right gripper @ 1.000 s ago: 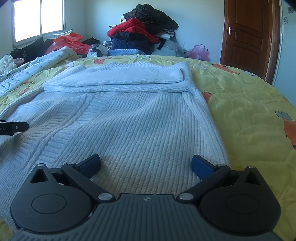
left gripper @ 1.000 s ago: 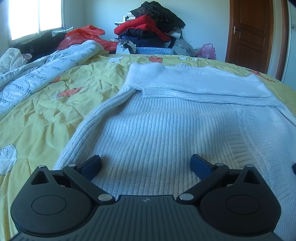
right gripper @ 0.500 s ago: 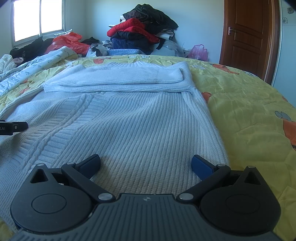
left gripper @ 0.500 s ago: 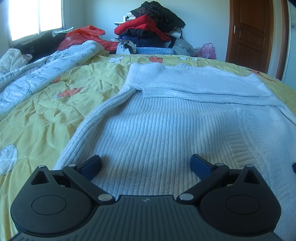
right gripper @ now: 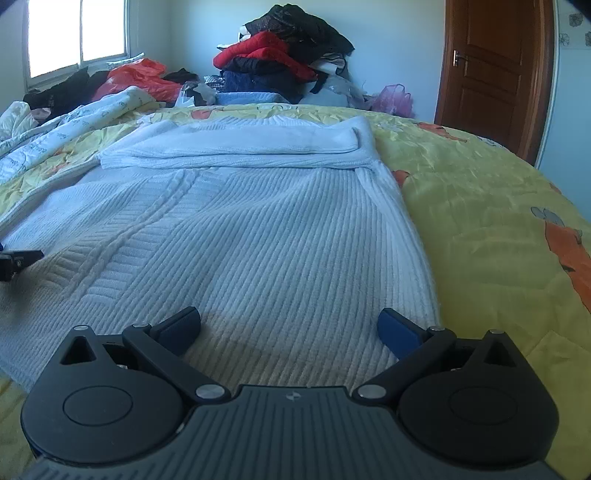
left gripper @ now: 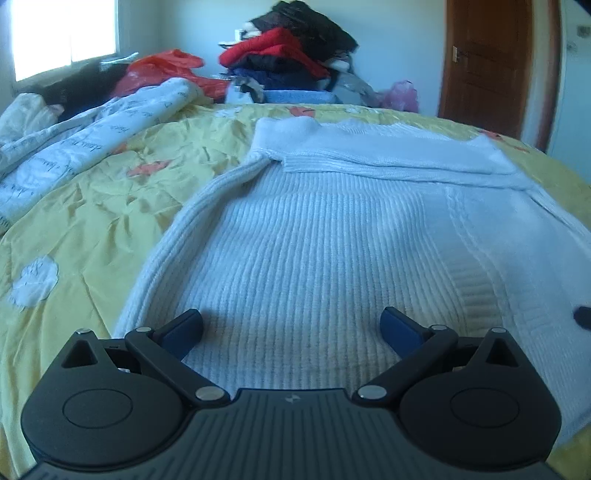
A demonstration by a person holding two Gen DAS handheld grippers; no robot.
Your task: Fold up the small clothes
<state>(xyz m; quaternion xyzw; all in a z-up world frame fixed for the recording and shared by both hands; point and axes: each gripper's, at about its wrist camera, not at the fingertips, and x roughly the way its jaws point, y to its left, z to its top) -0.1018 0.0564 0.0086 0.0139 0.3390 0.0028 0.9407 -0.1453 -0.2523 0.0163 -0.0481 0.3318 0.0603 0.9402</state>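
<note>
A white ribbed knit sweater [left gripper: 325,251] lies flat on the yellow bedspread [left gripper: 96,206], its sleeves folded across the top in a band [left gripper: 388,155]. It also shows in the right wrist view [right gripper: 236,240]. My left gripper [left gripper: 291,325] is open and empty, low over the sweater's near left part. My right gripper [right gripper: 290,326] is open and empty, low over the near right part. The left gripper's tip [right gripper: 18,258] shows at the left edge of the right wrist view, and a dark tip [left gripper: 583,315] shows at the right edge of the left wrist view.
A white printed quilt [left gripper: 74,147] is bunched at the left. A pile of red, black and blue clothes [right gripper: 280,62] stands beyond the bed's far edge, with a pink bag [right gripper: 393,99] beside it. A brown door [right gripper: 491,70] is at the right, a window [right gripper: 74,33] at the left.
Both views have shifted only slightly; the grippers stay open over the sweater, and the sweater has not moved.
</note>
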